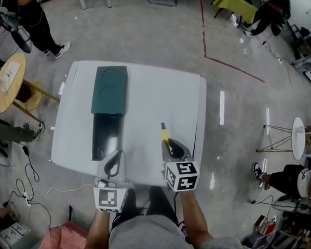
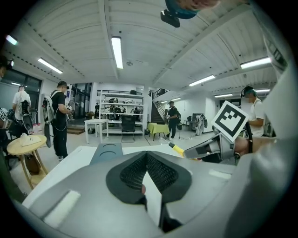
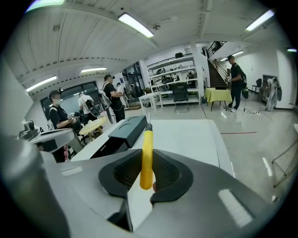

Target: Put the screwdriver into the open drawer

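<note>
A screwdriver (image 1: pixel 165 134) with a yellow handle and thin metal shaft is held above the white table (image 1: pixel 147 89), my right gripper (image 1: pixel 172 148) shut on the handle. In the right gripper view the handle (image 3: pixel 146 158) stands between the black pads, shaft pointing away. A dark teal drawer unit (image 1: pixel 110 89) lies on the table's left part, and its open drawer (image 1: pixel 107 137) extends toward me, dark inside. My left gripper (image 1: pixel 113 165) hovers at the table's near edge just right of the drawer, its pads (image 2: pixel 160 172) meeting at the tips with nothing held.
A round wooden side table (image 1: pixel 7 82) stands left of the white table. People stand at the far left (image 1: pixel 31 16) and sit at the right (image 1: pixel 287 180). A white stool (image 1: pixel 298 136) is on the right. Cables (image 1: pixel 27 192) lie on the floor near left.
</note>
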Tool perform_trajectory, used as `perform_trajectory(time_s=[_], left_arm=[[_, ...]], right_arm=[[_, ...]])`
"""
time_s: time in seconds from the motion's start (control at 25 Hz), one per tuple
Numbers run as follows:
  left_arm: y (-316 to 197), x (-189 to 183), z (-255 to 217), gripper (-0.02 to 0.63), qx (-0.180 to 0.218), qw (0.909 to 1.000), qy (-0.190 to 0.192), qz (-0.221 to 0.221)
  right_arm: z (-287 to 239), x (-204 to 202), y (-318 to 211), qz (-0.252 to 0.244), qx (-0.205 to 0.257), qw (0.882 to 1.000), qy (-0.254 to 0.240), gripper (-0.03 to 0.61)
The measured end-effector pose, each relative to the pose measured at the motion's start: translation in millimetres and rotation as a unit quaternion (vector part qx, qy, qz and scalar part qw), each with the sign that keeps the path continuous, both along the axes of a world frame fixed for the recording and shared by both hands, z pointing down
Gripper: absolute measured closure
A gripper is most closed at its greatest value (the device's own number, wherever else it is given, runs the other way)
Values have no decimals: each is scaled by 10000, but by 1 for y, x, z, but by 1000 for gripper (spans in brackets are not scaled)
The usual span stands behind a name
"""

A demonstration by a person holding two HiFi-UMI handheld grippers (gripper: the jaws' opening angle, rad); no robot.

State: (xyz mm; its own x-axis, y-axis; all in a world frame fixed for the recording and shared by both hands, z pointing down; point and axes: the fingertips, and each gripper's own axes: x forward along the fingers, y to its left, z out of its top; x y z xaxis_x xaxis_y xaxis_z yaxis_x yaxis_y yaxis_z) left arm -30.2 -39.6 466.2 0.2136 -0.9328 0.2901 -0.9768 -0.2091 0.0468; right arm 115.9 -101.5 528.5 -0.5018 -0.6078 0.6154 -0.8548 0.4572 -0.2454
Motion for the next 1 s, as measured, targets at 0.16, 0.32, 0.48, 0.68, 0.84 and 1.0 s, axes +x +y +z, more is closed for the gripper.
perform_trajectory(time_s=[0.16, 0.32, 0.48, 0.68, 0.84, 1.0], left_arm=[[9, -13, -16, 603, 132, 9999, -3, -83], [17, -21, -33, 601, 244, 9995, 25, -177], [30, -31, -44, 602, 334, 9992, -11, -240], [44, -41, -55, 602, 392, 9984, -27, -411], [55, -50, -64, 602, 476, 9974, -56, -539], [67, -61, -69, 602, 501, 9962, -89, -702]], right_arm=[[-25, -10, 9, -39, 156, 9999, -59, 506], [-47, -20, 17, -104, 293, 9994, -132, 506], [-62, -31, 29, -193, 423, 9987, -190, 506], [-77, -43, 42, -313, 495, 9979, -280, 506], [-87, -57, 52, -479, 552, 9967, -351, 505], [-91, -73, 61, -670, 568, 9953, -400, 505]])
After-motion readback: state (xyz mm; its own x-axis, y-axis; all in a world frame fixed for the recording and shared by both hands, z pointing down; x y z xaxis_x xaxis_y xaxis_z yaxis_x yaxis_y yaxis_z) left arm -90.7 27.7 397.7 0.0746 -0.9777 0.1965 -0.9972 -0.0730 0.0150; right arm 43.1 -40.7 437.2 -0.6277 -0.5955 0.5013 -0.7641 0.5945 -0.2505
